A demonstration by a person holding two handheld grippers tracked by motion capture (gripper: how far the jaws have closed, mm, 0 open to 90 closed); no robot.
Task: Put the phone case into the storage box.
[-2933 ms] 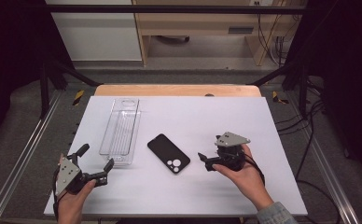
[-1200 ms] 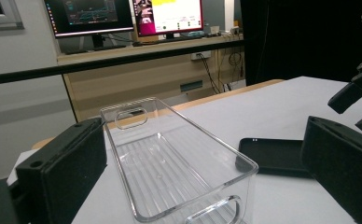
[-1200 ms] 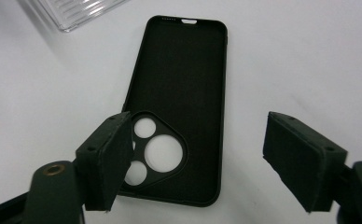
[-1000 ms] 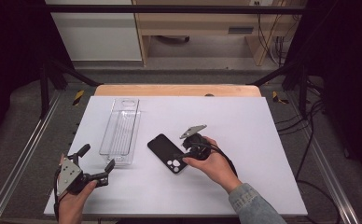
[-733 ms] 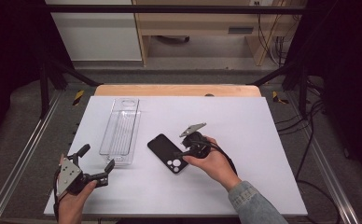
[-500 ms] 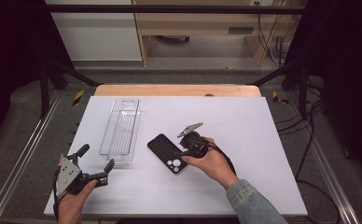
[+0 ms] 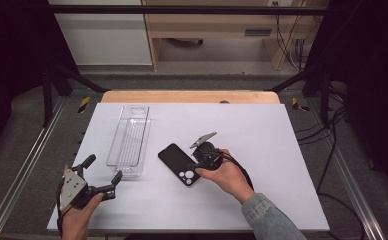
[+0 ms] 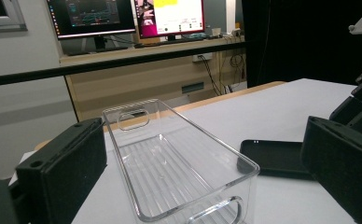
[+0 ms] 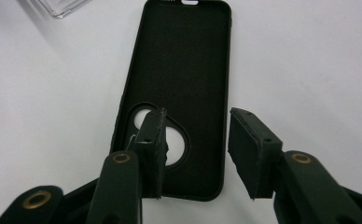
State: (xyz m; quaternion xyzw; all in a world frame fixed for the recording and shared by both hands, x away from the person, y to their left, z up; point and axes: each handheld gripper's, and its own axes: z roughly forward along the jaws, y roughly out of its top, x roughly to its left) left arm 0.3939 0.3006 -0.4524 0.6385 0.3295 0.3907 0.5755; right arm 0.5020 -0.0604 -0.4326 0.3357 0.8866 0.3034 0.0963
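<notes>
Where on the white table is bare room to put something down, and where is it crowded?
The white table is bare on its whole right part, right of the phone case, and along the far edge beside the clear tray. It is crowded in the near left and middle: tray, case, the left gripper and the right gripper at the case's edge.

No legible text, label, brand, number or sign appears in any view. The two monitors point(image 8: 128, 17) beyond the far edge of the table point(image 8: 281, 109), seen in the left gripper view, show coloured graphs and a yellow panel, but their characters are too small and blurred to read.
</notes>
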